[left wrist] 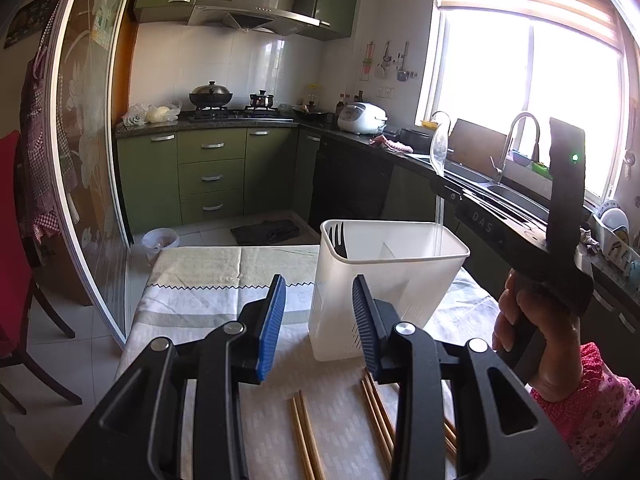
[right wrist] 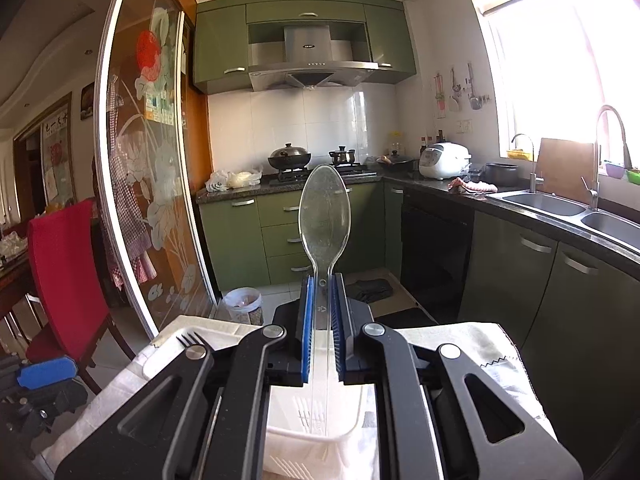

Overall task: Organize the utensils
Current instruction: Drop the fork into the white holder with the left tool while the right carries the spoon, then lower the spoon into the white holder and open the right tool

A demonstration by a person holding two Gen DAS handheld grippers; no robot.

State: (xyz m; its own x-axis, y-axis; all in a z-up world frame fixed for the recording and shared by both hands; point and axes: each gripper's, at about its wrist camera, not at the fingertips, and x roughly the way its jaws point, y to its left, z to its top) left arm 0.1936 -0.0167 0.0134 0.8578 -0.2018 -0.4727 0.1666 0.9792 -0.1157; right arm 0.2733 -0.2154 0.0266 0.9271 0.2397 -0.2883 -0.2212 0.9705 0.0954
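A white plastic utensil caddy (left wrist: 400, 292) stands on the table just beyond my left gripper (left wrist: 319, 320), which is open with nothing between its blue pads. A black fork (left wrist: 338, 240) leans in the caddy's left end. Several wooden chopsticks (left wrist: 306, 436) lie on the cloth below the left gripper. My right gripper (right wrist: 322, 292) is shut on the handle of a clear plastic spoon (right wrist: 325, 216), bowl up, over the caddy (right wrist: 316, 440). In the left wrist view the spoon (left wrist: 439, 152) stands upright above the caddy's right end, with a hand (left wrist: 536, 344) holding that gripper.
The table wears a pale cloth (left wrist: 200, 276). A red chair (right wrist: 64, 264) stands to the left beside a glass sliding door (right wrist: 152, 184). Past the table lie a small bin (right wrist: 243, 302), green cabinets and a counter with a sink (right wrist: 540, 204) on the right.
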